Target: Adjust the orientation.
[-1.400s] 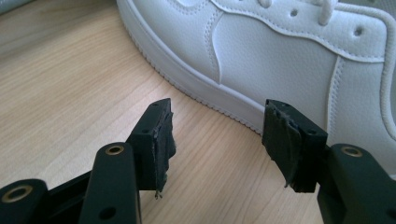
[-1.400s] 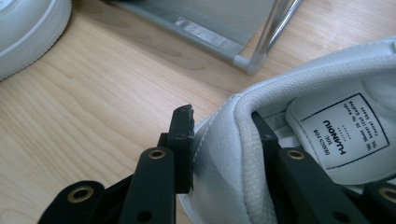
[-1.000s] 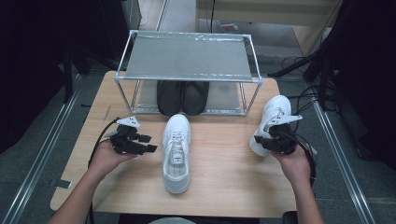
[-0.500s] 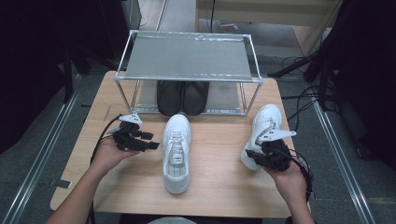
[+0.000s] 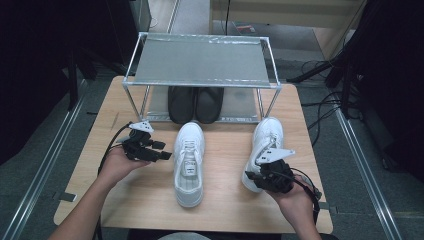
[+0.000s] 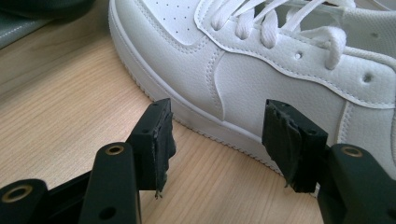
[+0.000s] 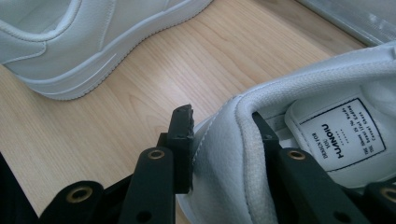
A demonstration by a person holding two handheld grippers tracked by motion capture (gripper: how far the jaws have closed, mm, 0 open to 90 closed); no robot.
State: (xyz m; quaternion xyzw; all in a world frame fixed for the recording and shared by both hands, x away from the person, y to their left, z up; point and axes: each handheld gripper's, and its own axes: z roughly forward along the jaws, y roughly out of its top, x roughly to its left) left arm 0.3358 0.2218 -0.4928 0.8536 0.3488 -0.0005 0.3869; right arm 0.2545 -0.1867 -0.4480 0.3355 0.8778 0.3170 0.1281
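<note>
Nearest the bench's (image 5: 150, 210) front edge: right claw (image 5: 260, 175), held in the person's right hand (image 5: 295, 200), pinching the heel collar of the right-side white sneaker (image 5: 265, 147). In the right gripper view, one jaw pressed on the outside of the heel wall of that sneaker (image 7: 289, 116), the other tucked inside the opening against the padded rim; printed insole label just beyond the inner jaw. Sneaker resting on the wood toward the right edge, heel toward the person, toe pointing at the rack and leaning slightly toward the middle.

A little farther in, on the left: left claw (image 5: 160, 152), held in the left hand (image 5: 117, 165), jaws spread and holding nothing. Tips aimed sideways at the middle white sneaker (image 5: 189, 162), just beside its flank. In the left gripper view, the two black pads apart with bare wood between them, the sole edge and side panel of this sneaker (image 6: 261, 60) right behind, very close; contact between pads and shoe not certain, the right-hand pad overlapping the sole line. Laces along the top of that view.

Middle sneaker lying lengthwise at the bench centre, heel near the front, toe toward the rack; well apart from the gripped shoe.

Farther back: metal shoe rack (image 5: 200, 60) standing at the rear of the bench, pair of black shoes (image 5: 195, 102) side by side on its lower shelf, directly beyond the middle sneaker's toe.
</note>
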